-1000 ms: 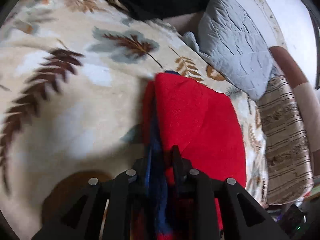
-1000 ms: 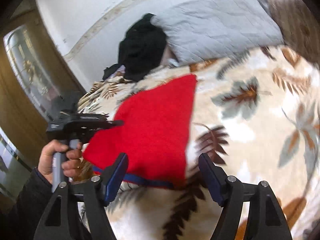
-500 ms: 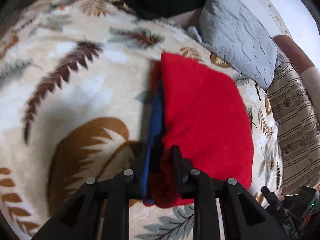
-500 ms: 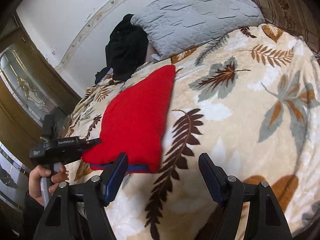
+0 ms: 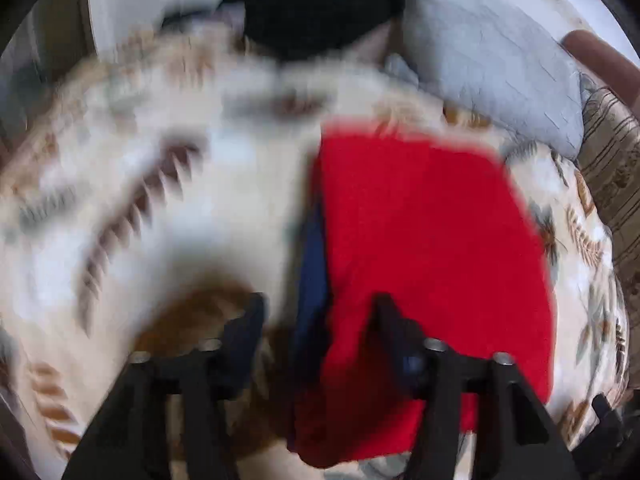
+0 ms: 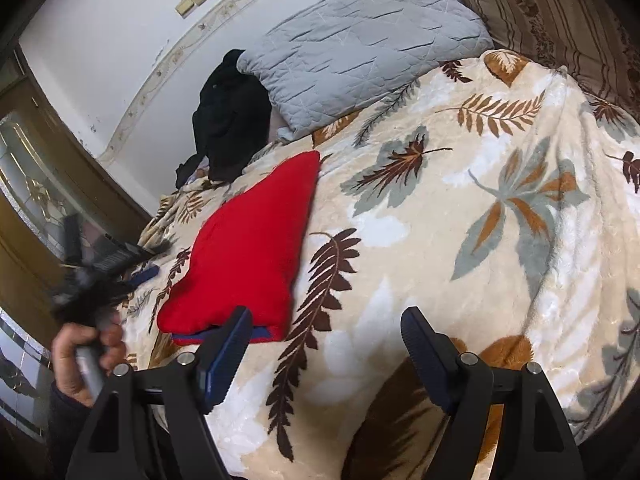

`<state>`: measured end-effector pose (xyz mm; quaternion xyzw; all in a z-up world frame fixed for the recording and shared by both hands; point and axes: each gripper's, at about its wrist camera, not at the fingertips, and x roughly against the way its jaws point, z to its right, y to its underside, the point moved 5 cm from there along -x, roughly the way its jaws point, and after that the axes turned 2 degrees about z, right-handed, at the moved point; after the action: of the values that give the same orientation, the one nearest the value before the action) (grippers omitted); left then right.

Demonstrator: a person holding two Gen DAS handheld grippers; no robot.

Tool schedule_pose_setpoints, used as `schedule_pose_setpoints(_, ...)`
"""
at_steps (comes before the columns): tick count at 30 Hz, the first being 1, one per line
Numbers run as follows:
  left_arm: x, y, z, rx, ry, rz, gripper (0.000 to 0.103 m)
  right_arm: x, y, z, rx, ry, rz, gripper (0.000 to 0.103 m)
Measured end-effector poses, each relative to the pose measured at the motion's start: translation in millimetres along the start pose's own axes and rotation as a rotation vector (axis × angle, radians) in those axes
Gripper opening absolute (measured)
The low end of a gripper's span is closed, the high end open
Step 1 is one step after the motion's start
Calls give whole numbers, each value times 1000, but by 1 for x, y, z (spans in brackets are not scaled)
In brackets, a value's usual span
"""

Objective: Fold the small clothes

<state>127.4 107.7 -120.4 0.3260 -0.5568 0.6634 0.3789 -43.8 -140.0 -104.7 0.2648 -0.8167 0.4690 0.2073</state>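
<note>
A folded red garment [image 5: 420, 240] with a dark blue edge [image 5: 314, 272] lies flat on the leaf-patterned blanket [image 6: 440, 208]. My left gripper [image 5: 316, 320] is over its near corner, jaws opening. The blue edge runs between the fingers, and the pads are not pressing on it. This view is blurred. In the right wrist view the red garment [image 6: 248, 248] lies left of centre. The left gripper [image 6: 150, 260] shows there as a blur at the garment's left side, held by a hand [image 6: 84, 356]. My right gripper [image 6: 326, 320] hangs open above the blanket, just right of the garment's near corner, with nothing between its fingers.
A grey quilted pillow [image 6: 360, 52] and a heap of black clothing [image 6: 232, 120] lie at the head of the bed against the white wall. Striped brown bedding [image 6: 560, 12] lies at the far right. A wooden door with glass [image 6: 36, 184] stands at the left.
The left gripper was shut on the garment's blue-edged corner; its jaws have now spread and the fabric lies loose between them. The right gripper has drawn away to the right of the garment.
</note>
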Motion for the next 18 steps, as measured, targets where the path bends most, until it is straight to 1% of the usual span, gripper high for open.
schedule_pose_setpoints(1, 3, 2, -5, 27, 29, 23, 54, 1, 0, -1, 9, 5, -5, 80)
schedule_pose_setpoints(3, 15, -3, -5, 27, 23, 56, 54, 5, 1, -2, 23, 8, -6, 80)
schedule_pose_setpoints(6, 47, -19, 5, 30, 44, 175, 54, 8, 0, -1, 28, 24, -5, 80)
schedule_pose_setpoints(7, 54, -24, 11, 20, 48, 194, 54, 7, -1, -2, 24, 22, -6, 80)
schedule_pose_setpoints(8, 58, -29, 16, 10, 56, 208, 55, 6, -2, -3, 28, 22, -9, 80)
schedule_pose_setpoints(9, 61, -33, 23, 1, 72, 222, 60, 6, -2, -6, 34, 21, -10, 80)
schedule_pose_setpoints(10, 61, -36, 28, -8, 82, 237, 63, 5, -3, -8, 40, 16, -11, 80)
schedule_pose_setpoints(12, 46, -39, 35, -39, 60, 230, 65, 0, -6, -11, 36, -11, -17, 80)
schedule_pose_setpoints(13, 32, -38, 37, -69, 27, 212, 65, -3, -7, -11, 24, -22, -26, 80)
schedule_pose_setpoints(14, 20, -32, 37, -94, -21, 189, 65, -9, -9, -9, -6, -43, -45, 80)
schedule_pose_setpoints(15, 3, -25, 33, -117, -84, 140, 65, -18, -12, -5, -53, -79, -71, 80)
schedule_pose_setpoints(16, -16, -14, 27, -120, -91, 83, 66, -25, -15, -2, -87, -100, -93, 80)
schedule_pose_setpoints(17, -18, -10, 21, -95, -54, 106, 69, -33, -19, 1, -109, -115, -113, 80)
schedule_pose_setpoints(18, -17, -10, 15, -76, -34, 119, 70, -43, -24, 4, -132, -132, -135, 80)
